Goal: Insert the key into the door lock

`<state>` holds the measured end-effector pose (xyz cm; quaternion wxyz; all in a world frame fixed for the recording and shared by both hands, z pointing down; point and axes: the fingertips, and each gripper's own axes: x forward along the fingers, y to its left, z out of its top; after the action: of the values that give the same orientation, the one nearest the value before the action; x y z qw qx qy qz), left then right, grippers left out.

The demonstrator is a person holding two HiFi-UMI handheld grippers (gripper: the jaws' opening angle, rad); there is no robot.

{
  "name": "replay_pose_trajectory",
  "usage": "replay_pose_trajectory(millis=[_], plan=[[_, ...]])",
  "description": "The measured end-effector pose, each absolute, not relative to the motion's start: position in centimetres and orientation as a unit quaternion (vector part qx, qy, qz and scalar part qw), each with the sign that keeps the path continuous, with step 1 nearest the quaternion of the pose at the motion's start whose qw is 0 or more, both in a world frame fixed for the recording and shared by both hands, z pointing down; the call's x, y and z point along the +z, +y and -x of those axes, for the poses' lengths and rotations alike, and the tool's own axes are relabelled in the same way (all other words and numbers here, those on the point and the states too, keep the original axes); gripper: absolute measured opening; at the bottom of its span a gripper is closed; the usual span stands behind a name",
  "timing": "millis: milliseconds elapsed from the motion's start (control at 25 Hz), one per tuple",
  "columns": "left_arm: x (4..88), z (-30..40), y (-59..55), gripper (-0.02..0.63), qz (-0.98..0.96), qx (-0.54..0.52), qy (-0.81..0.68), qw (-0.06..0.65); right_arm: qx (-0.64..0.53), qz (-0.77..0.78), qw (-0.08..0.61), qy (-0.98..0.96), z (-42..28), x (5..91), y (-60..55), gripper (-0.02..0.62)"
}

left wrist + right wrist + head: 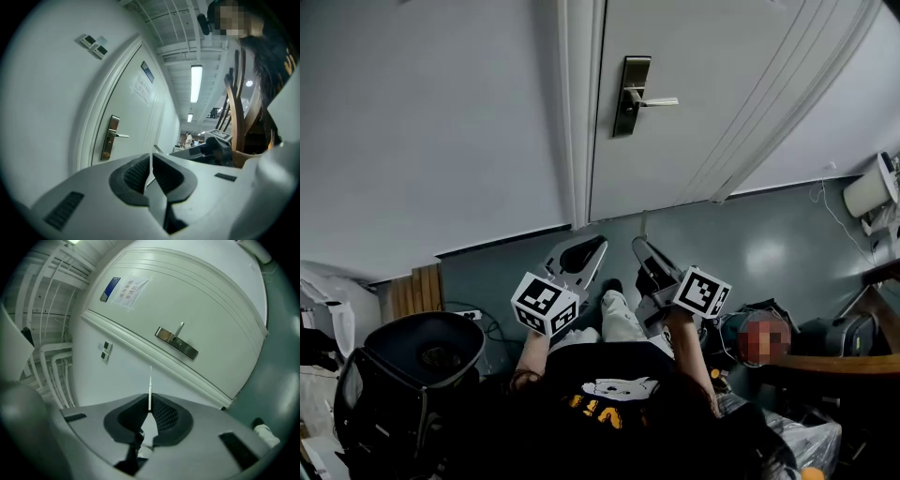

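The door lock [630, 94] is a brass plate with a silver lever, on the white door [712, 84] ahead of me. Both grippers are held low, well short of it. My right gripper [641, 247] is shut on the key [150, 389], a thin blade seen edge-on that sticks up between the pads. In the right gripper view the lock [177, 343] lies above and right of the key tip. My left gripper [596, 247] is shut with nothing in it; its pads [140, 171] meet. The lock [110, 137] shows left of them.
A black chair [412, 361] stands at the lower left and a wooden chair [848, 361] at the right, with bags and cables on the floor. A white appliance [874, 192] sits at the far right. The door carries a paper sign [127, 290]; wall switches [93, 45] are beside the frame.
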<state>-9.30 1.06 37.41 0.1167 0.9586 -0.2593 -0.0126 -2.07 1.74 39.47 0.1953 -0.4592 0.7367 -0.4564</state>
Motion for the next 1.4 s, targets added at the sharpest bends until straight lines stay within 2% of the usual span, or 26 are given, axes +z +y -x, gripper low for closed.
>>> replay_pose_trajectory(millis=[840,1400], plan=[[38.5,0.6,-14.6,0.023,-0.952,0.023,-0.285,0.111,-0.487,0.403,0.207,0.747,-5.6,41.6,-14.9,0.020],[38.9,-3.0,-19.2,0.021,-0.943,0.045,-0.316,0.093,-0.508,0.354,0.192,0.762,-7.5,43.0,-19.8,0.020]])
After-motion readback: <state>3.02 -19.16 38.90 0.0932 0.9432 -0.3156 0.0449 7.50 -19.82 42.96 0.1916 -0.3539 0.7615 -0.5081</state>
